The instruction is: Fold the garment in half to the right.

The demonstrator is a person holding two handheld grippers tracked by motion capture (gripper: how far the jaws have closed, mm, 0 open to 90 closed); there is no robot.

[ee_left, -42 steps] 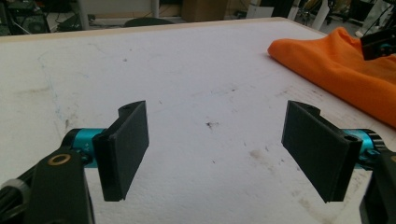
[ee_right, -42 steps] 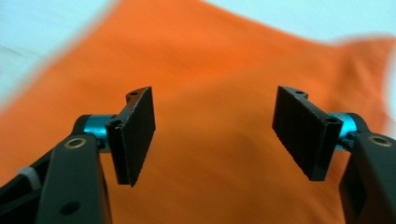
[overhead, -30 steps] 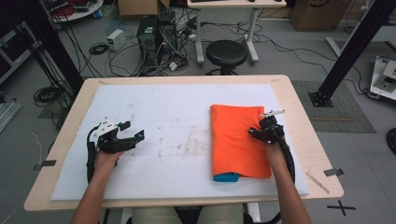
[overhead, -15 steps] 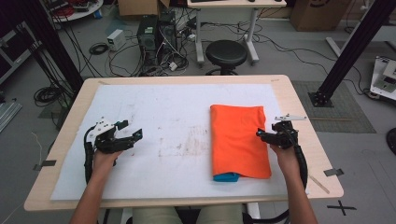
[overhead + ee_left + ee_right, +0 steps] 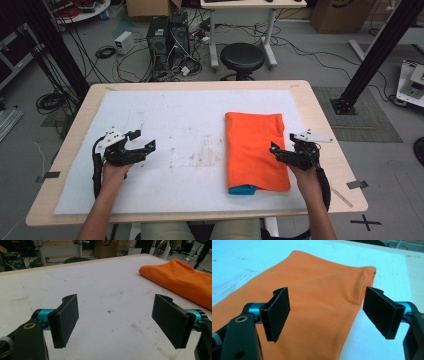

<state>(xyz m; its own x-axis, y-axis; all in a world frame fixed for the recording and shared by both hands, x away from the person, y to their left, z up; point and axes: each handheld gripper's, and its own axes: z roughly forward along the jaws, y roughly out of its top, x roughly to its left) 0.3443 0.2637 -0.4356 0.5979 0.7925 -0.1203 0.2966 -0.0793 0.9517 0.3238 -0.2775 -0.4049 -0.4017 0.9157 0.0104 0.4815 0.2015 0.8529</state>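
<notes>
Now lying flat and folded on the right half of the worktop [image 5: 190, 90]: the orange cloth [image 5: 255, 150], a long narrow rectangle running near to far, with a strip of blue cloth [image 5: 242, 189] peeking out under its near edge. Looking neat, edges squared, no loose flap showing, so judging the folding itself as done or all but done.

Right claw [image 5: 280, 152] hovering just off the cloth's right edge, about midway along it, jaws having just been opening and now standing wide with nothing between them; seen from the right gripper view, the pads [image 5: 278, 312] framing the orange fabric [image 5: 317, 310] below without pressing on it. Reading this as a release after a last fold or smoothing pass, not as a fresh grasp.

Left claw [image 5: 145, 145] sitting well apart from the cloth, over the bare left part of the white sheet [image 5: 165, 115], jaws likewise spread wide and holding nothing; in the left gripper view the pads [image 5: 66, 320] framing only stained white surface, with the orange cloth [image 5: 180, 280] off to the far right.

Remaining, as far as can be judged: little or nothing beyond perhaps tucking in the blue strip at the near end or drawing both claws clear of the worktop. Impossible to tell how many layers the fold contains.
</notes>
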